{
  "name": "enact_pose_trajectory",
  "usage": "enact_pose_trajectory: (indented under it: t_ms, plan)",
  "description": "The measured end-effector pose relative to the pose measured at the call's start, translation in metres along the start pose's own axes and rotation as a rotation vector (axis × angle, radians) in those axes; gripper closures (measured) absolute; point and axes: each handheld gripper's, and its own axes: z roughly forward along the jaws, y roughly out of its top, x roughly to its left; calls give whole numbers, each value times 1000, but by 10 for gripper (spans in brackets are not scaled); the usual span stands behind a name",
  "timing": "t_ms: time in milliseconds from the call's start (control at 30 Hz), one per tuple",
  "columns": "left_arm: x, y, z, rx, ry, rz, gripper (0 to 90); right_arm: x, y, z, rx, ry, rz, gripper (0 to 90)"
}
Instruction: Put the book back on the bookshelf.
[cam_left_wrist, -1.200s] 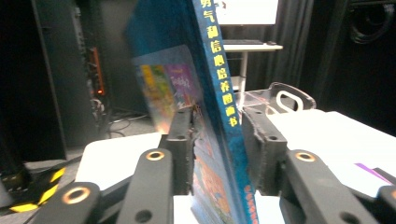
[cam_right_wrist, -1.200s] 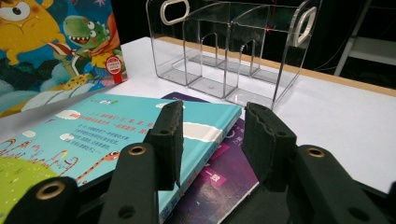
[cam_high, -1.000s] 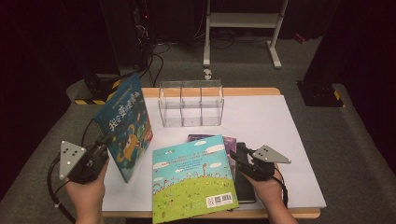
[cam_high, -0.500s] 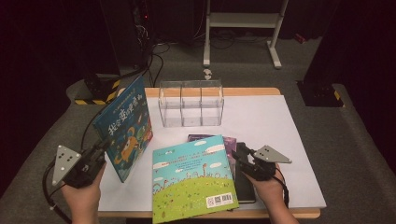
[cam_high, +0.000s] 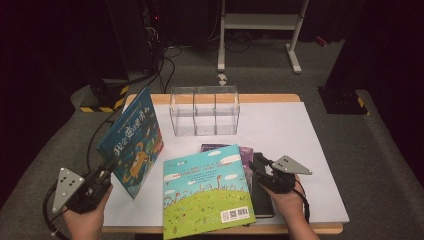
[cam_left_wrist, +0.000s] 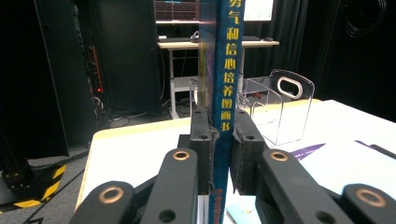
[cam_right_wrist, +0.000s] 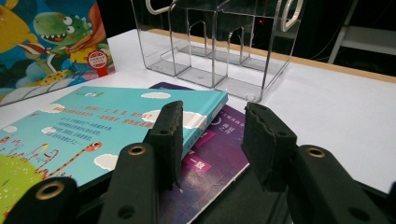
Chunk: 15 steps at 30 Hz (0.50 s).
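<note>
The left hand-held gripper was clamped on the spine of the blue picture book, its jaws drawn in until both pads pressed the cover from either side. In the left gripper view the book stood upright between the jaws, yellow characters running down its spine. From the high view, the book stood on its lower edge near the left side of the table, tilted, its front cover with the cartoon figure facing toward the middle of the table.

The right hand-held gripper sat low at the right of the stack of books, jaws partly open and closed on nothing — in the right gripper view the two black jaws stood apart over the purple book, with the corner of the green-and-blue book just beside the jaw on the left of that view.

The green-and-blue book lay flat at the near edge of the table, on top of the purple book, which showed past its far-right corner. A dark book lay under them at the right, by the person's right hand.

Behind the stack — toward the far side of the white sheet — stood a clear plastic organiser with three compartments, well apart from the held book.
</note>
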Motion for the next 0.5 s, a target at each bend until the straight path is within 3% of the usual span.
enact_pose_trajectory:
  t_ms: [300,500]
  plan:
    - [-2,-5,3,-5,-14,8,798,-1,-1,0,1,-2,5,563]
    - [1,-5,6,-13,-24,-9,800,-4,-2,-1,3,-10,12,560]
